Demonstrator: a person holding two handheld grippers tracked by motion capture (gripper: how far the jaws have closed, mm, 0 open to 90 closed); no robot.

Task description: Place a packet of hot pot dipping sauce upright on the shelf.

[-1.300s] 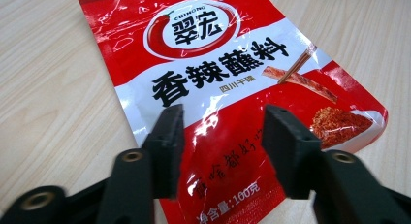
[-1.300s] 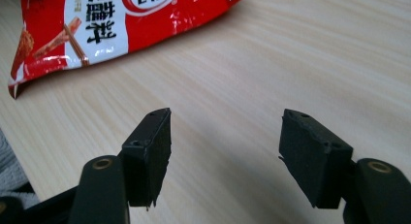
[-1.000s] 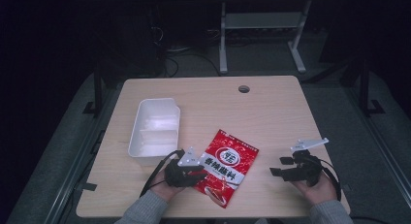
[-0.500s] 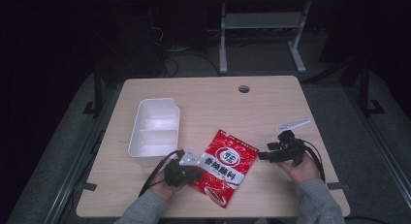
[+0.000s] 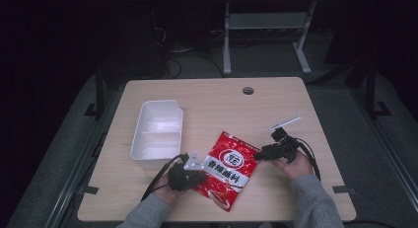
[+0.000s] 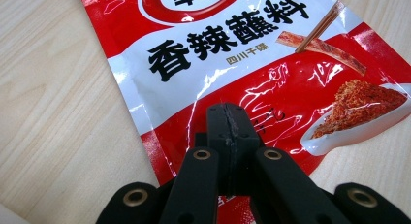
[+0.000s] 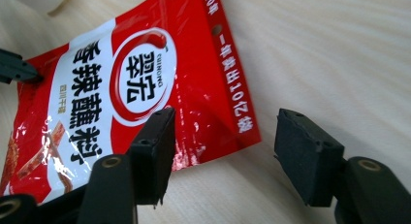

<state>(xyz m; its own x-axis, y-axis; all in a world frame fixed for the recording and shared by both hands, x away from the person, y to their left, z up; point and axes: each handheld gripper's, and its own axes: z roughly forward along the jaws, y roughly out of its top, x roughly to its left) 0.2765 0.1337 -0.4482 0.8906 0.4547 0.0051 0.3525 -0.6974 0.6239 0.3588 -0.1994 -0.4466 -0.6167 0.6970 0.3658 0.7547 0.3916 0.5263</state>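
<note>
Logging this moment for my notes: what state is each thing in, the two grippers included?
Packet: sealed, flat on the table, left edge pinched.
Left gripper: shut on the packet.
Right gripper: open, fingers straddling the packet's corner, not gripping.
Tray: empty, upright, apart from the packet.

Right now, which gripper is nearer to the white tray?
Left. The left gripper sits just below the white tray, on the red packet; the right gripper is beyond it.
</note>
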